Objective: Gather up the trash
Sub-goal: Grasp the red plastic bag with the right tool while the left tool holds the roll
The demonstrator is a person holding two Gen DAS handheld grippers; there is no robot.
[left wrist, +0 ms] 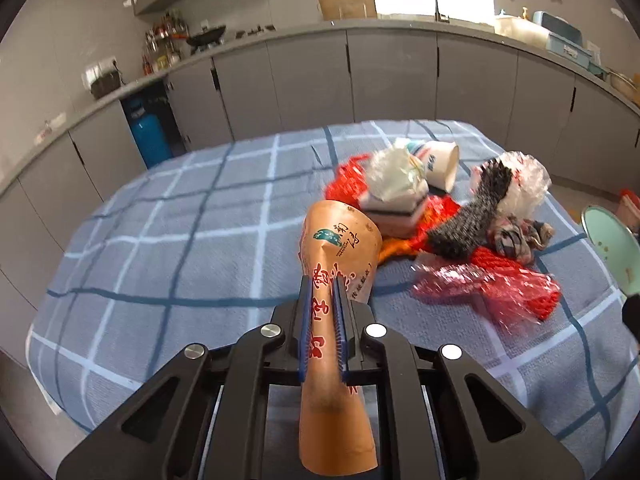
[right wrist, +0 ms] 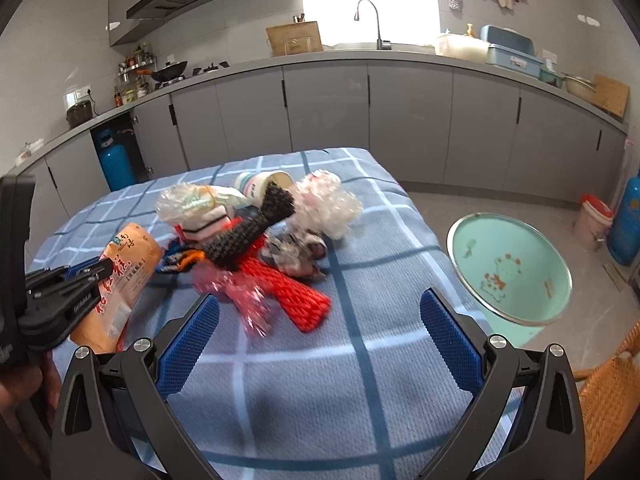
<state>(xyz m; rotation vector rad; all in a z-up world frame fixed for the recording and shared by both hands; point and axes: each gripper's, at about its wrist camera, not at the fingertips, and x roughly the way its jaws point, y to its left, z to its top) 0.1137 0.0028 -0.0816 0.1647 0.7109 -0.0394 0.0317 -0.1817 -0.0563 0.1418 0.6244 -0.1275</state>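
My left gripper (left wrist: 323,286) is shut on an orange paper bag (left wrist: 338,248) with red print, pinched flat between the blue pads above the checked cloth. The right wrist view shows the same bag (right wrist: 128,264) held in the left gripper (right wrist: 94,268) at the left. A pile of trash lies beyond it: a white paper cup (left wrist: 440,164), crumpled clear plastic (left wrist: 392,174), a dark knitted sock (left wrist: 476,212), red mesh (left wrist: 516,280) and pink film (right wrist: 236,292). My right gripper (right wrist: 320,312) stands open over bare cloth just short of the pile, with nothing between its fingers.
The table carries a blue checked cloth (right wrist: 360,360). A mint enamel basin (right wrist: 508,268) sits off the table's right edge, with a wicker chair (right wrist: 608,392) near it. Grey kitchen cabinets (right wrist: 400,120) run behind. A blue gas bottle (right wrist: 116,168) stands at the back left.
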